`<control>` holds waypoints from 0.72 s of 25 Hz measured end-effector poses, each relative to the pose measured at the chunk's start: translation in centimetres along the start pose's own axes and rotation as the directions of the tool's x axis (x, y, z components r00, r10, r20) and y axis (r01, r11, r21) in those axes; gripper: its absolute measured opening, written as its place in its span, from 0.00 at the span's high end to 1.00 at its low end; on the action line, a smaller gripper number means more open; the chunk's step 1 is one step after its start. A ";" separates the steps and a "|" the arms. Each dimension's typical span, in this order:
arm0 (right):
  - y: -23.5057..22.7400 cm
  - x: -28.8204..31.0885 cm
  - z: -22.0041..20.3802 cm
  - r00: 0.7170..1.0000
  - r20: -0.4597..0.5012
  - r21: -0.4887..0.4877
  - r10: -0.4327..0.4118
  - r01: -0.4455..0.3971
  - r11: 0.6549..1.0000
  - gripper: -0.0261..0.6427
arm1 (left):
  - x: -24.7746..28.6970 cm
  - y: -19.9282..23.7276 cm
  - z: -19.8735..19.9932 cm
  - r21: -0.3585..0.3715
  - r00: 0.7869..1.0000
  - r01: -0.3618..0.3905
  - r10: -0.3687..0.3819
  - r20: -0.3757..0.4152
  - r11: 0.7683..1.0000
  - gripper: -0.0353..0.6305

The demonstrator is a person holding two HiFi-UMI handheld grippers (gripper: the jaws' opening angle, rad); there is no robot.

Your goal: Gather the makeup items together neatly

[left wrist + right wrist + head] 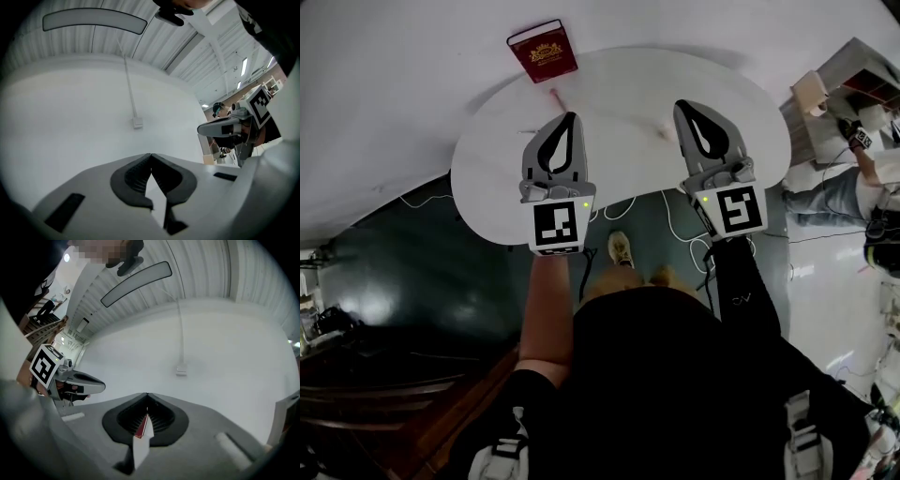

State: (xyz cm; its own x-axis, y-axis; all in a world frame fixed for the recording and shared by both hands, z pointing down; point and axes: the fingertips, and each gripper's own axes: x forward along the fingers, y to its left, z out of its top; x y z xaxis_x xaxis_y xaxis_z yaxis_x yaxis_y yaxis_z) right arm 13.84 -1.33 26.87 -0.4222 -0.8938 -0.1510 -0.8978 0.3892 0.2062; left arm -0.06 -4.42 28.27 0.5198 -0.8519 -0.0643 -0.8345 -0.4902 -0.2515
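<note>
A dark red box with gold print (543,52) lies at the far edge of the round white table (487,169). Two small pinkish items, one (554,97) near the box and one (664,134) by the right gripper, are too small to tell apart. My left gripper (572,116) hovers over the table's middle, its jaws shut and empty, tips meeting (150,155). My right gripper (679,105) is beside it on the right, also shut (147,395). A red sliver (140,425) shows through the gap behind its tips. Each gripper view shows the other gripper, the right one (225,127) and the left one (79,383).
A white wall with a cable duct and a socket (137,123) stands behind the table. Cables and a shoe (620,248) are on the dark floor under the table. A seated person (848,192) and shelving (853,70) are at the right; dark furniture (384,375) is at the lower left.
</note>
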 end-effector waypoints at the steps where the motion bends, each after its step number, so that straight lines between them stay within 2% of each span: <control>1: -0.4 0.9 -0.4 1.000 -0.012 -0.005 -0.008 0.008 1.000 0.95 | 0.8 0.5 -0.2 -0.003 1.000 0.007 -0.007 0.001 1.000 0.94; 7: -1.5 5.7 -1.5 0.998 -0.043 -0.006 -0.042 0.042 0.999 0.95 | 4.6 3.1 -1.3 -0.011 0.999 0.048 -0.048 -0.002 0.999 0.94; 14: -1.6 9.5 -0.7 0.998 0.020 0.029 -0.051 0.050 0.998 0.95 | 7.0 5.0 -1.7 -0.008 0.998 0.064 -0.064 0.020 0.998 0.94; 16: -1.8 9.8 -1.3 0.999 0.011 0.025 -0.047 0.047 0.999 0.95 | 7.5 5.4 -2.4 0.021 0.998 0.060 -0.059 -0.011 0.998 0.94; 18: -2.2 10.0 -1.8 0.999 0.002 0.021 -0.044 0.044 0.999 0.95 | 7.9 5.4 -2.7 0.006 0.998 0.059 -0.059 -0.010 0.998 0.94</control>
State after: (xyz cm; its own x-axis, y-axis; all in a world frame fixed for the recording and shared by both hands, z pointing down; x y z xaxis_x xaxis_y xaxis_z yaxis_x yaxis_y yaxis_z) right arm 11.79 -11.51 26.62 -0.3824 -0.9096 -0.1623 -0.9180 0.3541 0.1787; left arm -0.93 -14.34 29.02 0.5661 -0.8234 -0.0401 -0.8015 -0.5383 -0.2604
